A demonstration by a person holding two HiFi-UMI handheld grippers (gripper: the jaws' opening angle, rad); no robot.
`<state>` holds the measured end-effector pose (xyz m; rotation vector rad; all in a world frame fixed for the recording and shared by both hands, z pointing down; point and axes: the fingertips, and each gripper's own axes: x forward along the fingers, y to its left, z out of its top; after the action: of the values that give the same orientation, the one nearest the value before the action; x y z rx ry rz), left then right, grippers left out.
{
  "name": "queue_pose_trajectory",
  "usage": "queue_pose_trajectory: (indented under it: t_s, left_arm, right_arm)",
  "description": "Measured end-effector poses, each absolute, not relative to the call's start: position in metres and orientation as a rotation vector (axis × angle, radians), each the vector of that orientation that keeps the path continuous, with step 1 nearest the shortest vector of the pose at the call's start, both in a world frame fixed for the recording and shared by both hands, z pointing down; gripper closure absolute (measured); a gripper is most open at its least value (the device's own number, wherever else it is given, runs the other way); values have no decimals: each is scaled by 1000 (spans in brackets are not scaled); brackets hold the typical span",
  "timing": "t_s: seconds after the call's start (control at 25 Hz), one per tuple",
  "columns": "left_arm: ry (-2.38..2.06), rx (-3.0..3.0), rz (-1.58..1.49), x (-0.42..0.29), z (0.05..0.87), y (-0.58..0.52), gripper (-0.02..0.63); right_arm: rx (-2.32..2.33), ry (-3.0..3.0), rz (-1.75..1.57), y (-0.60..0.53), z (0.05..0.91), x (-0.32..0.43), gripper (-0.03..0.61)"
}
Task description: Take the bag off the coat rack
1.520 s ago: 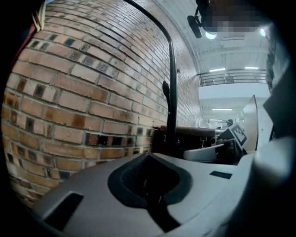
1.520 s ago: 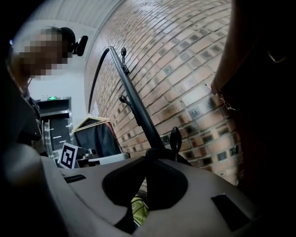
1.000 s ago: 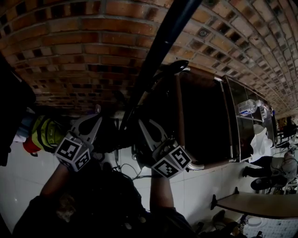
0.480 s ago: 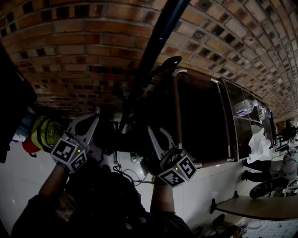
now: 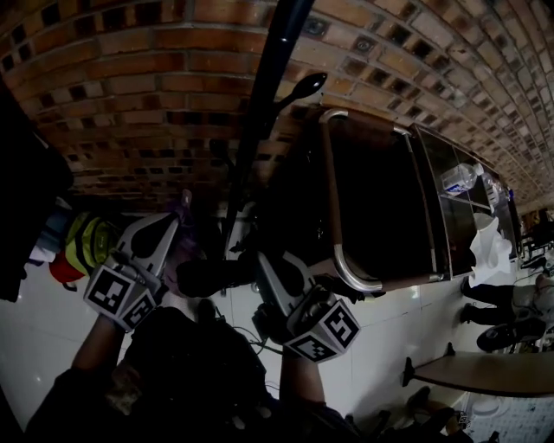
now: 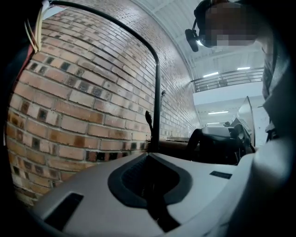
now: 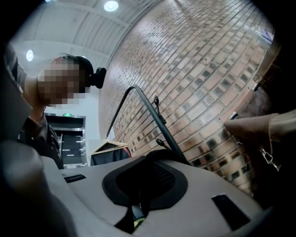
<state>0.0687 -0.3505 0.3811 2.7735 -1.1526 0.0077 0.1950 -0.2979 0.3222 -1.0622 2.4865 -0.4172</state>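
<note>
The left gripper [image 5: 176, 218] and right gripper [image 5: 260, 260] are both clamped together on the dark strap [image 5: 212, 277] of the black bag [image 5: 190, 363]. The bag hangs below them, near the coat rack [image 5: 260, 112].

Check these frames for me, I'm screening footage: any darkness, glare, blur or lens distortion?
Head view: underexposed, shadows crush to black; the brick wall bows. Left gripper view: ceiling lights blow out, the near foreground is soft. Right gripper view: ceiling lamp glares, the coat rack bends.
</note>
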Motion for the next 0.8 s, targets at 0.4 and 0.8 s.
queue_pose_trajectory:
  t_s: [0.4, 0.8]
  left_arm:
    - [-1045, 2828, -97, 24, 354, -250, 595]
    - [-1061, 2846, -118, -50, 340, -134, 595]
  right_arm:
    - [-1062, 2469, -411, -197, 306, 132, 557]
    - [-1124, 2485, -394, -99, 322, 54, 557]
